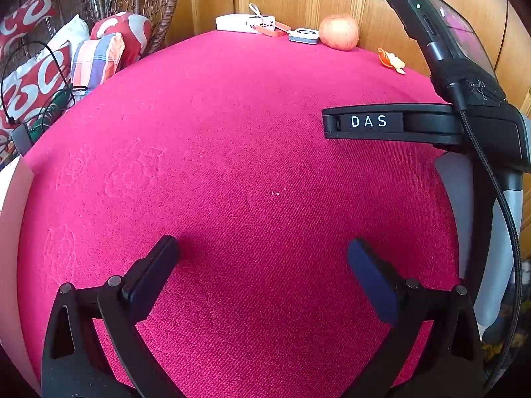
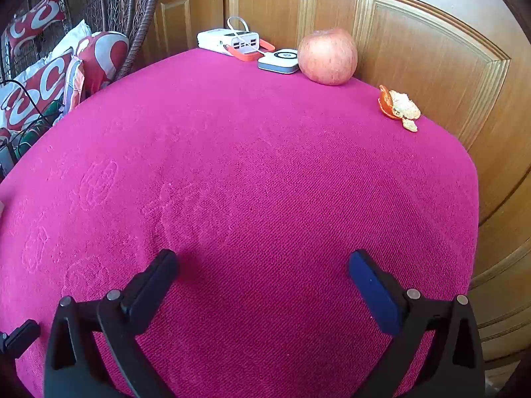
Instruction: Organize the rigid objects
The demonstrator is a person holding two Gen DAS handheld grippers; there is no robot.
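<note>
left gripper (image 1: pixel 264 265) and right gripper (image 2: pixel 264 275), both spread wide and empty, over the near part of a magenta tablecloth (image 2: pixel 265 182). along the far edge, left to right: white power bank (image 2: pixel 228 41), small white-and-blue box (image 2: pixel 278 61), apple (image 2: pixel 327 56), tangerine peel (image 2: pixel 398 107). risks: the round apple may roll off when nudged; the bank's cable could drag neighbours along; the loose peel may scatter.
</note>
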